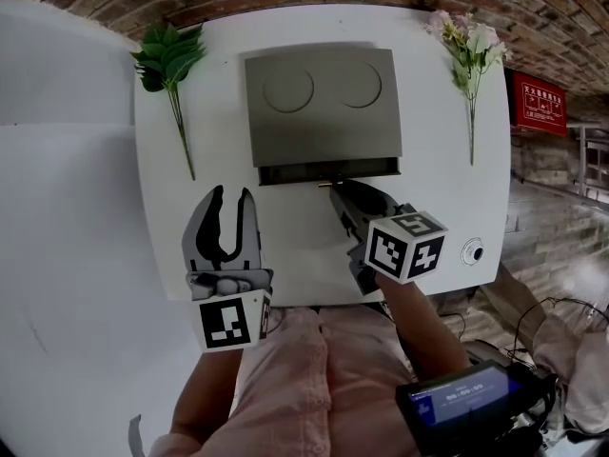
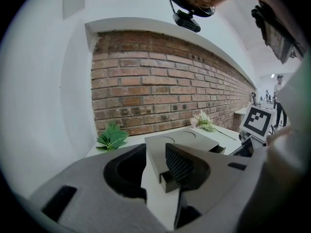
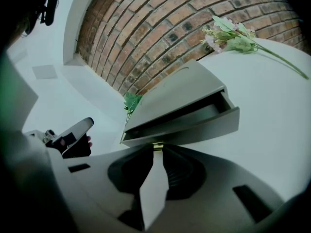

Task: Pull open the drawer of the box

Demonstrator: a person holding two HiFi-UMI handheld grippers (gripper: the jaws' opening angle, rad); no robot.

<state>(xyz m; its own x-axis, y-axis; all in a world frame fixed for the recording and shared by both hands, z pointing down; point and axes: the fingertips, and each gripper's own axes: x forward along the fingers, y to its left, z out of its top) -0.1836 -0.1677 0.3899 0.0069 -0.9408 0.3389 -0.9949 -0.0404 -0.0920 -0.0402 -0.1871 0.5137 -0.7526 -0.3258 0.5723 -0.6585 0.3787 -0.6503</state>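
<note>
Head view onward: drawer slightly out, knob pinched

Head view: the box (image 1: 322, 103) is seen at the middle of the bench (image 1: 447, 198), its drawer (image 1: 328, 170) drawn slightly out. Left gripper view: the left gripper's (image 2: 155, 161) jaws are held spread, empty. Right gripper view: the drawer's brass knob (image 3: 157, 146) is pinched by the right gripper's (image 3: 158, 152) jaws.

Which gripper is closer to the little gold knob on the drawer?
Right. The right gripper pinches the knob at the drawer front. The left gripper hangs open above the table, off to the side, short of the box.
</note>
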